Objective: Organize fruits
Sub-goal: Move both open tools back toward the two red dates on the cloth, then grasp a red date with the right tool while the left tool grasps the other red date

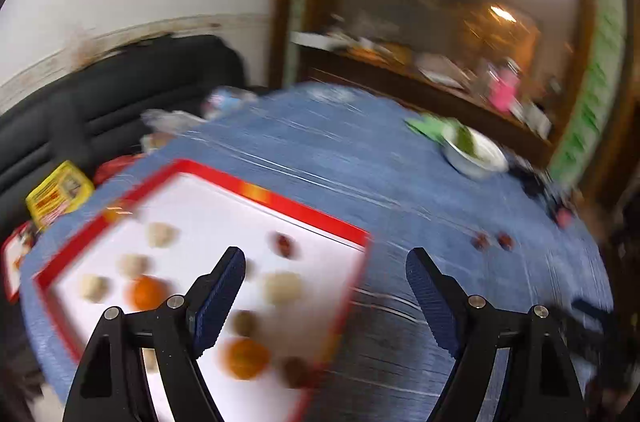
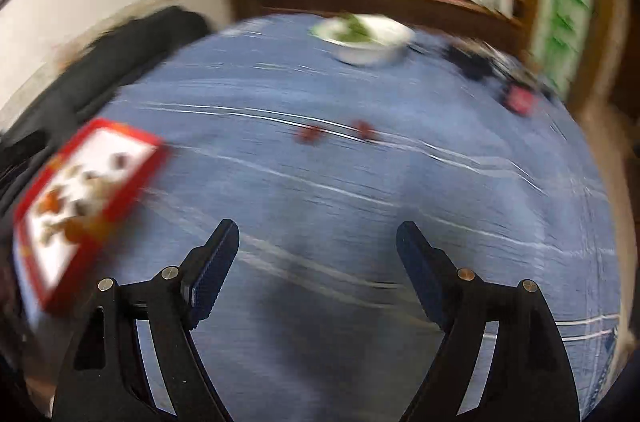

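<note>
My left gripper [image 1: 325, 264] and right gripper [image 2: 317, 236] are both wide and empty. The red-rimmed white tray [image 1: 304, 208] of blurry orange and pale fruits [image 1: 244, 358] sits under my left gripper. Two small dark red fruits [image 2: 310, 134] lie on the blue cloth desk [image 2: 360, 202], far ahead of my right gripper.

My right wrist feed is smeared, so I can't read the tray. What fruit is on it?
Observer: The left wrist view shows two oranges on the red-rimmed tray, among paler and darker pieces too blurred to name.
Operator: Is the left gripper holding anything?
Observer: No. The left gripper is open and empty, over the tray's right corner.
Operator: Anything beside the tray?
Observer: A yellow packet lies past its left side.
</note>
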`<move>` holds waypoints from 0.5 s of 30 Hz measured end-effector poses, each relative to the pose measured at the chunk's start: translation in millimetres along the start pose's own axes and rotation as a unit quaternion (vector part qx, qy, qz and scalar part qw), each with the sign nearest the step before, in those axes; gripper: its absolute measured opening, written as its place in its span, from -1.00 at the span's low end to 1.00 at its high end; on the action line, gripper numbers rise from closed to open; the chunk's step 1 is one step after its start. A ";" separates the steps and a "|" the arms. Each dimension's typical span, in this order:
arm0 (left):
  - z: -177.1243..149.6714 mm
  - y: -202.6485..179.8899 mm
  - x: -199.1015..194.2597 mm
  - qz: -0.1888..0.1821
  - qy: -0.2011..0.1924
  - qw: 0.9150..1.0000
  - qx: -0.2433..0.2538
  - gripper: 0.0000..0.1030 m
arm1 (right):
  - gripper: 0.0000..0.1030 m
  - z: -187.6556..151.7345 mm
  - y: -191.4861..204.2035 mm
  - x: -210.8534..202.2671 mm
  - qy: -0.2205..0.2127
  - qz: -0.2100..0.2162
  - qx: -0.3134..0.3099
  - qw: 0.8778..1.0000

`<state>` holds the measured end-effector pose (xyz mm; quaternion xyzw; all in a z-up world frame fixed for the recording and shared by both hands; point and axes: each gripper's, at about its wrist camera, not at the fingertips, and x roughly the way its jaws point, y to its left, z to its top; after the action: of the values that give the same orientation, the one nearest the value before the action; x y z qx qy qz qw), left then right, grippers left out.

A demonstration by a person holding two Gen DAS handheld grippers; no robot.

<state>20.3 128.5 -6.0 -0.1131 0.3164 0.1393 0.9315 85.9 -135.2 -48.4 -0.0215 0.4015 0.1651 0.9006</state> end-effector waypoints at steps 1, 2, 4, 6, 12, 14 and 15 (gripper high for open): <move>-2.0 -10.7 5.7 -0.005 0.006 1.000 0.011 0.57 | 0.59 1.9 -8.9 4.9 0.004 -0.006 0.008 1.000; -4.7 -25.3 14.6 -0.012 0.017 0.999 0.028 0.57 | 0.58 6.0 -17.9 12.0 0.006 -0.008 0.015 1.000; -10.4 -50.6 29.6 -0.029 0.039 0.997 0.057 0.57 | 0.55 16.6 -25.1 25.5 0.004 -0.016 0.009 1.000; -13.2 -66.7 40.7 -0.033 0.056 0.995 0.076 0.57 | 0.16 33.7 -26.0 46.1 0.009 -0.028 -0.008 1.000; -8.6 -81.9 61.0 -0.037 0.062 0.995 0.076 0.57 | 0.05 69.8 -16.1 103.6 0.034 -0.038 -0.043 0.998; -4.7 -92.5 74.3 -0.045 0.063 0.994 0.073 0.57 | -0.19 77.4 -12.1 116.1 0.037 -0.036 -0.048 0.998; -3.1 -98.9 81.6 -0.048 0.064 0.994 0.076 0.57 | -0.47 80.7 -10.8 124.2 0.043 -0.040 -0.053 0.997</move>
<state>113.4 50.5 -47.0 -0.0656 0.3791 0.0624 0.9209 224.5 -96.9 -85.6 -0.0924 0.4298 0.1488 0.8858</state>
